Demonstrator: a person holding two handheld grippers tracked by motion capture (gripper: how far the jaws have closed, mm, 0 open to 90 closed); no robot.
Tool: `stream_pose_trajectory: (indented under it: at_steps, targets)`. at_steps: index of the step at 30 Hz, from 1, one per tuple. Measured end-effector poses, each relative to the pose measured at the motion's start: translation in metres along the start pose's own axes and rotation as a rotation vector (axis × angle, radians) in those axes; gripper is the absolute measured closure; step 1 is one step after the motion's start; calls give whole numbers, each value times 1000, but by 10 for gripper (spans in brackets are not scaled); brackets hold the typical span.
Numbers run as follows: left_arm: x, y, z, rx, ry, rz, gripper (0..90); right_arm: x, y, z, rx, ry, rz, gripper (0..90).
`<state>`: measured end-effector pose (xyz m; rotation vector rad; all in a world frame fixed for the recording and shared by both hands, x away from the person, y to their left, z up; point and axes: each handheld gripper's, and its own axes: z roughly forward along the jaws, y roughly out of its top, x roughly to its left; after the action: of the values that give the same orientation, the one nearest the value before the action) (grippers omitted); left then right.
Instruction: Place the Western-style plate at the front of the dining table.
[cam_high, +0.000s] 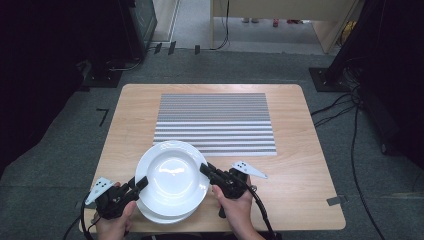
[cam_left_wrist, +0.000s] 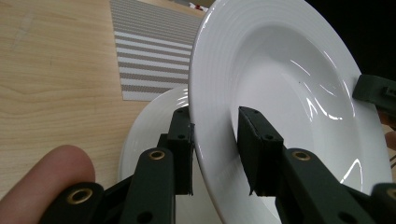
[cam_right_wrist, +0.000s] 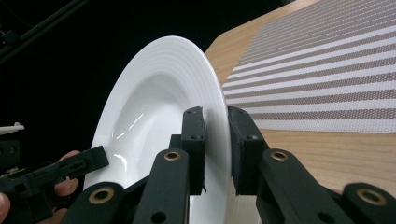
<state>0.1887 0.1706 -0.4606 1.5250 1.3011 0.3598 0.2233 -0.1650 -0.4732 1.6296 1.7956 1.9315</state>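
Across the middle of the high view lies the wooden table (cam_high: 300, 165), with a grey striped placemat (cam_high: 215, 122) in its upper centre. Below the placemat, at lower centre, a white top plate (cam_high: 172, 177) sits over a lower plate (cam_high: 152, 216) whose rim peeks out beneath. At lower left, the left gripper (cam_high: 141, 183) clamps the top plate's left rim between its jaws. At lower right of the plate, the right gripper (cam_high: 205, 169) pinches the opposite rim, jaws narrow on it.
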Motion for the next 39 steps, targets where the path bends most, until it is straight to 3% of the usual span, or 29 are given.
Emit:
stream_pose_trajectory:
  at_steps: [15,27,39]
  targets:
    - [-21,22,19,3,-51,26,678,-8,25,-20,-54,-11,2,798]
    - [-40,46,47,5,-88,50,680,-22,52,-32,-103,-38,10,794]
    - [-47,66,72,17,-114,70,678,-37,76,-36,-118,-47,21,800]
